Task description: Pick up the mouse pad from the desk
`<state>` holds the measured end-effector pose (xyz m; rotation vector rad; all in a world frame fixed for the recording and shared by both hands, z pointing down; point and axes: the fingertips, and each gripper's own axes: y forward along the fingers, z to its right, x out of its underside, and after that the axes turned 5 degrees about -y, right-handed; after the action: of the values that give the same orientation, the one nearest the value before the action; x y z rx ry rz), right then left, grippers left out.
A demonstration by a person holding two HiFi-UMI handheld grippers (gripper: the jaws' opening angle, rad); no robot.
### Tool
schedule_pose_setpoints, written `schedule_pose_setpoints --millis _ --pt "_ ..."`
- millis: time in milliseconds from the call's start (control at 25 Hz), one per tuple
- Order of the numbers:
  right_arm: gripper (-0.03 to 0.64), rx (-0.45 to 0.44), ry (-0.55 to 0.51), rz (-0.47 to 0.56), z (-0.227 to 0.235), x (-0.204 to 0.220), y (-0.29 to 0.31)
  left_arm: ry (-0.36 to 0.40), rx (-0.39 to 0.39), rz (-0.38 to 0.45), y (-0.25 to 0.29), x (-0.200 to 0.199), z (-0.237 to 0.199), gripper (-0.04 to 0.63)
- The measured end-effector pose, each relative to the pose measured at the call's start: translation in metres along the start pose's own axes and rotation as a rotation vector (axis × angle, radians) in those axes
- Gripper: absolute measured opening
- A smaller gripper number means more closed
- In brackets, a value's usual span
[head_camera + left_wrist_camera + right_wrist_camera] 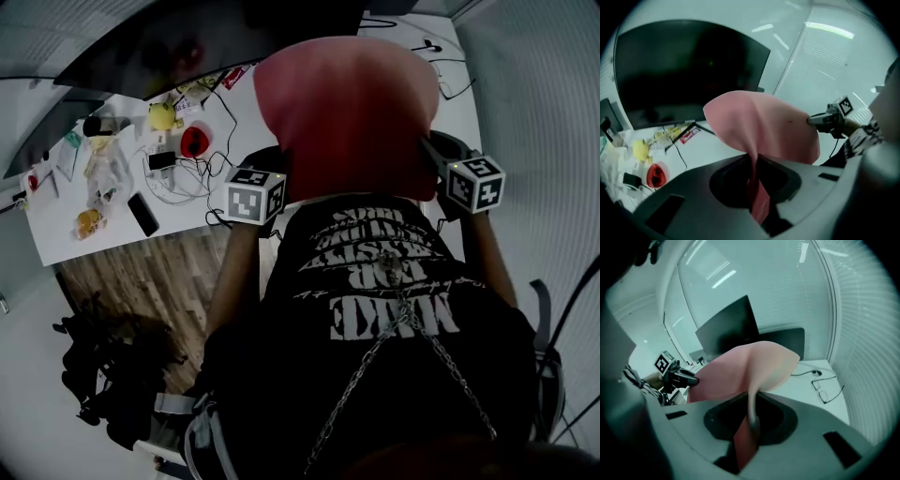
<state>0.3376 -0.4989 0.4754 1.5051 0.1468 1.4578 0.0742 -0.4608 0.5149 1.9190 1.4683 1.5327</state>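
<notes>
Desk [239,127] is white and fills the upper left of the head view. It carries a red mouse [194,141], a yellow toy [162,115], a black phone [142,214] near its lower edge, thin cables [183,178], and more small things at the far left that are too small to name. A wide dark monitor [679,70] stands at the back of the desk, in the upper left of the left gripper view. Below the desk, a wooden floor [150,272] shows. In the right gripper view, white blinds [867,333] cover the right side, and a pair of glasses [827,390] lies on the desk at the middle right.

The mouse pad [347,112] is plain pink, thin and soft. It hangs in the air above the desk, in the upper middle of the head view, stretched between the 2 grippers and bent in a loose curve, with no part of it touching the desk.

The left gripper [756,180] has its jaws pressed together on 1 edge of the pad, which folds down into the slot at the lower middle of its view. The right gripper [751,420] pinches the opposite edge in the same way. In the lower half of the head view, the person wears a black shirt [375,309] with white print.
</notes>
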Motion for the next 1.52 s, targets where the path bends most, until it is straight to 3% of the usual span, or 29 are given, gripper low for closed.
schedule_pose_setpoints --millis 280,480,680,840,960,1160,1400,1520 --pt "0.054 0.013 -0.09 0.153 -0.036 -0.099 -0.083 0.208 0.007 0.158 -0.09 -0.083 0.031 0.051" --pt "0.054 0.024 -0.134 0.202 -0.052 -0.136 -0.107 0.188 0.093 0.23 -0.122 -0.112 0.041 0.051" --pt "0.054 0.024 -0.112 0.233 -0.062 -0.138 -0.107 0.217 0.101 0.235 -0.133 -0.11 0.037 0.051" --pt "0.054 0.02 -0.101 0.218 -0.064 -0.125 -0.087 0.208 0.114 0.201 -0.125 -0.099 0.026 0.051" --pt "0.054 0.023 -0.063 0.161 -0.058 -0.105 -0.061 0.149 0.125 0.142 -0.099 -0.081 0.009 0.051" --pt "0.057 0.097 -0.067 -0.021 -0.028 -0.037 0.011 0.044 0.105 0.006 -0.026 -0.029 -0.028 0.051" --pt "0.058 0.084 0.008 -0.199 -0.001 0.043 0.09 -0.005 0.058 -0.157 0.066 0.03 -0.049 0.051" --pt "0.077 0.136 -0.043 -0.273 0.019 0.069 0.112 -0.02 0.028 -0.211 0.095 0.049 -0.053 0.059"
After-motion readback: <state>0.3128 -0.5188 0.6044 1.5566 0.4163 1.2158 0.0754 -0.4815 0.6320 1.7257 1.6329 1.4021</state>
